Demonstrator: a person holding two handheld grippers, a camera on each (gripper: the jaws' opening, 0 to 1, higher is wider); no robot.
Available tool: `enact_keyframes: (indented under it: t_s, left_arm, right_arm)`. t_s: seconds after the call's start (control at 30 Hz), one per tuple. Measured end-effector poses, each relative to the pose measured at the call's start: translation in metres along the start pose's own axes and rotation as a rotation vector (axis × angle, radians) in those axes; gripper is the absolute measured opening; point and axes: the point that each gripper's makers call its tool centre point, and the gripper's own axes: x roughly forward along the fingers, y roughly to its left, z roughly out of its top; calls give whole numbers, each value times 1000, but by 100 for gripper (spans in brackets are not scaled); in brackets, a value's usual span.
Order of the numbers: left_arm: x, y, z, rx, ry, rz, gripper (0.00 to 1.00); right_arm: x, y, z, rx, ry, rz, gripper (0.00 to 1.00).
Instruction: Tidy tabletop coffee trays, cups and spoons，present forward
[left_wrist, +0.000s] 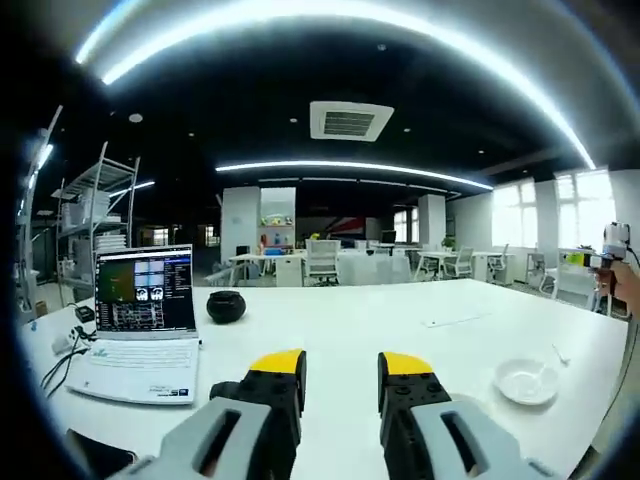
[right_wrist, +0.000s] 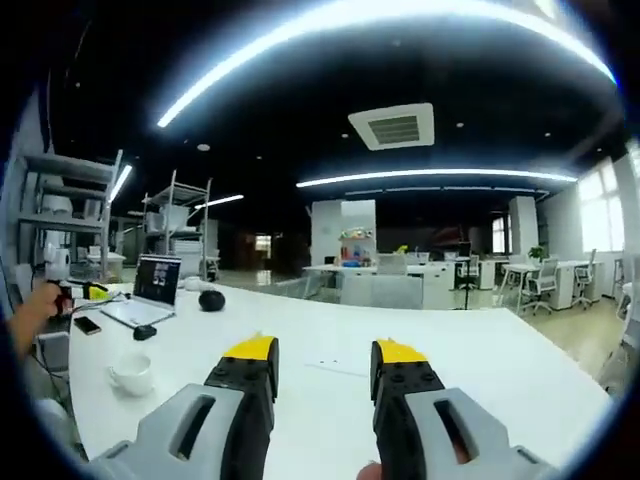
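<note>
On the white bench (left_wrist: 380, 320), in the left gripper view, the left gripper (left_wrist: 341, 368) hovers low over the surface with its two yellow-tipped jaws spread apart and nothing between them. To the right of this gripper a white saucer (left_wrist: 527, 381) lies flat on the bench, and a small spoon (left_wrist: 561, 354) lies just beside it, a little farther away and apart from it. To the left an open laptop (left_wrist: 143, 325) stands with its screen lit, cables lie at its left side, and a dark round bowl (left_wrist: 226, 305) sits just right of the screen. At the right edge of this view a hand holds the other gripper, but I cannot tell its jaws from there. In the right gripper view the right gripper (right_wrist: 325, 358) also hovers over the bench (right_wrist: 470, 360), its jaws spread and empty. A white cup (right_wrist: 130, 373) stands upright near the bench edge, to the left of this gripper. Farther back are the laptop (right_wrist: 148, 294), a phone (right_wrist: 87, 324), a dark mouse (right_wrist: 145, 332) and the dark bowl (right_wrist: 211, 299). A hand (right_wrist: 30, 315) with the other gripper shows at the left edge. Behind the bench there is an office with desks, chairs and metal shelves (right_wrist: 180, 230).
</note>
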Motion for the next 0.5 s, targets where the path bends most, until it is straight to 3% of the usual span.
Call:
enact_keyframes:
  t_s: [0.1, 0.2, 0.33, 0.5]
  left_arm:
    - [2, -6, 2, 3, 48, -34, 30]
    - [4, -15, 5, -21, 61, -85, 30]
    - [7, -21, 5, 4, 90, -104, 30]
    - [10, -36, -9, 16, 202, -177, 30]
  right_arm:
    - [20, 22, 10, 46, 14, 80, 37]
    - [35, 45, 12, 34, 46, 142, 37]
    - [53, 72, 13, 22, 84, 222, 37]
    - [74, 117, 10, 3, 155, 338, 37]
